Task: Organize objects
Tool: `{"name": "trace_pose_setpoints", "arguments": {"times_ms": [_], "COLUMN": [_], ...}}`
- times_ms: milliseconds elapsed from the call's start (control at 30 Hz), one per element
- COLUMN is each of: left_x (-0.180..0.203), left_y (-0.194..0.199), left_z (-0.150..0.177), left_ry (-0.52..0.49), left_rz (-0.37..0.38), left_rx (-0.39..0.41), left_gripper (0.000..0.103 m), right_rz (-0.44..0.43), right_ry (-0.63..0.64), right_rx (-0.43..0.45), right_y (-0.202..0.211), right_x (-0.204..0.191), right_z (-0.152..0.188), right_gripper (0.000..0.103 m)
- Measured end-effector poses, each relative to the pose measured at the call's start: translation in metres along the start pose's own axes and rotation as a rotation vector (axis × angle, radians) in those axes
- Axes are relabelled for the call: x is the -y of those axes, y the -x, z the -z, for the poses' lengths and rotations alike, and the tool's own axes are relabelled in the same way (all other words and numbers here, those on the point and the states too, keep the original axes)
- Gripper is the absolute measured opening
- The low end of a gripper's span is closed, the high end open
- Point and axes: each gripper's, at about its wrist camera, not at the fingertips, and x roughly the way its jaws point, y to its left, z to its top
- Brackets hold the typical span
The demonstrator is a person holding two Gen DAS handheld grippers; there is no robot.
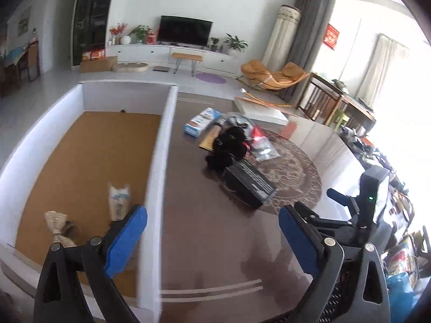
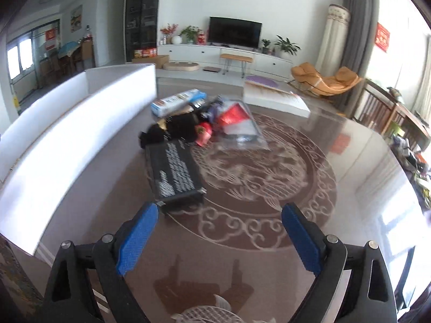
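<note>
A white-walled box [image 1: 165, 145] with a brown cork floor sits on the left of the glass table; it shows as a white wall in the right wrist view [image 2: 80, 123]. Inside lie a burlap bow [image 1: 58, 227] and a small white packet [image 1: 118, 199]. A pile lies on the table: a black box [image 1: 249, 184] [image 2: 172, 171], a blue-white carton [image 1: 200, 121] [image 2: 177, 101], black fabric [image 1: 229, 145] [image 2: 175, 129], a clear bag [image 2: 237, 126]. My left gripper [image 1: 212, 231] is open and empty over the box's right wall. My right gripper [image 2: 219, 231] is open and empty, just short of the black box.
The other hand-held gripper [image 1: 358, 212] shows at the right of the left wrist view. A flat white box [image 2: 274, 97] lies at the table's far side. A cluttered shelf [image 1: 390, 188] stands to the right. A TV unit [image 2: 229, 53] lines the far wall.
</note>
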Motion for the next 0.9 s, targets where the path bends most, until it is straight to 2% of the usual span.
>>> {"name": "trace_pose_setpoints", "arguments": {"times_ms": [67,133,233,333,500,733,900], "left_x": [0.036,0.063,0.079,0.077,0.056,0.056,0.054], "left_y": [-0.024,-0.058,-0.103,-0.134,-0.155,-0.165,-0.167], "left_z": [0.023,0.038,0.054,0.056,0.051,0.049,0.048], "left_ry": [-0.047,-0.078,-0.115,-0.099,-0.033,-0.094,-0.1], "left_rz": [0.045,0.033,-0.054,-0.12,-0.153,-0.254,-0.247], "left_rx": [-0.059,-0.115,-0.164,-0.195,-0.213,-0.179,-0.155], "left_gripper": [0.102,0.102,0.102,0.102,0.102,0.103,0.103], "right_rz": [0.053,0.079,0.122,0.145,0.129,0.074,0.055], "right_ry": [-0.065,-0.137,-0.185,-0.173,-0.161,-0.22,-0.234], "right_rx": [-0.052,-0.087,-0.111,-0.109,-0.131,-0.16,-0.17], "right_y": [-0.015,-0.023,-0.022,-0.021,-0.023,-0.027,-0.028], "right_x": [0.033,0.062,0.086,0.092,0.086,0.095,0.096], "right_z": [0.024,0.037,0.049,0.056,0.059,0.062,0.062], "right_gripper": [0.094,0.094,0.094,0.094,0.094,0.1,0.103]}}
